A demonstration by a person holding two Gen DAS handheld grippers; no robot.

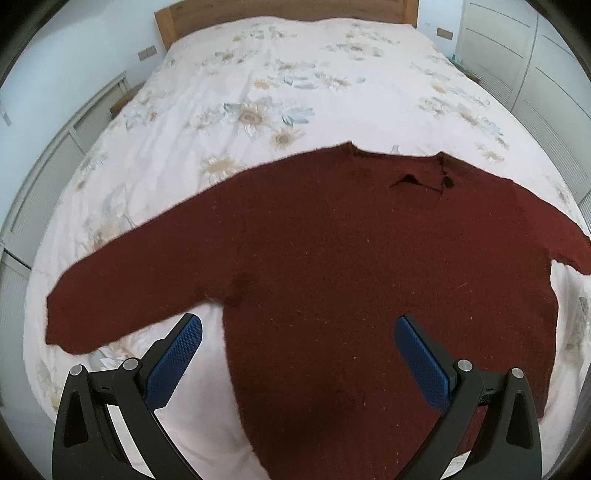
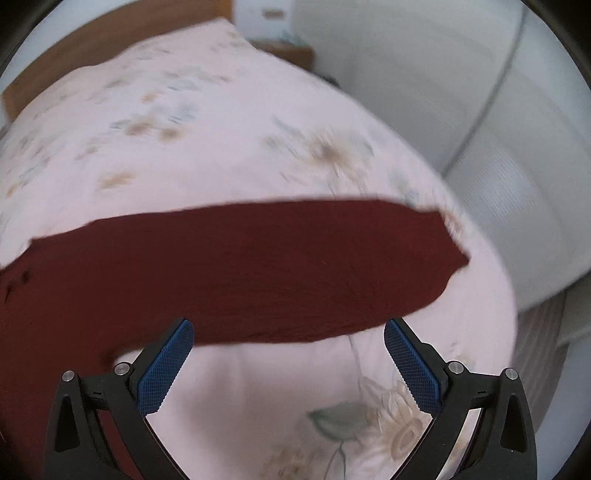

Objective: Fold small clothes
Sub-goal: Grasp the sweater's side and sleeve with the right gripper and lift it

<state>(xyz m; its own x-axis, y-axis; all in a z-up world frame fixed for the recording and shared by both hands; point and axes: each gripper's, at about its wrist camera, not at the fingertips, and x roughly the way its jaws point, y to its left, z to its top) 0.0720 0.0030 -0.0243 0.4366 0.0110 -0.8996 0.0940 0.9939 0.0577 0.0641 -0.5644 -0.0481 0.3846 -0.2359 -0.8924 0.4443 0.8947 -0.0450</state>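
Note:
A dark red knitted sweater (image 1: 332, 251) lies flat on the bed, neckline away from me, both sleeves spread outward. My left gripper (image 1: 297, 325) hovers open above the sweater's lower left body, near the left armpit; nothing is between its blue pads (image 1: 173, 362). In the right wrist view the sweater's right sleeve (image 2: 258, 269) stretches across the picture, its cuff toward the right. My right gripper (image 2: 288, 330) is open just below the sleeve's lower edge, with nothing held. This view is blurred.
The bed carries a white cover with a sunflower print (image 1: 258, 96) and a wooden headboard (image 1: 288, 11) at the far end. White cabinets (image 1: 517, 55) stand to the right, a white radiator-like panel (image 1: 48, 177) to the left. The bed's right edge (image 2: 509, 295) is near the cuff.

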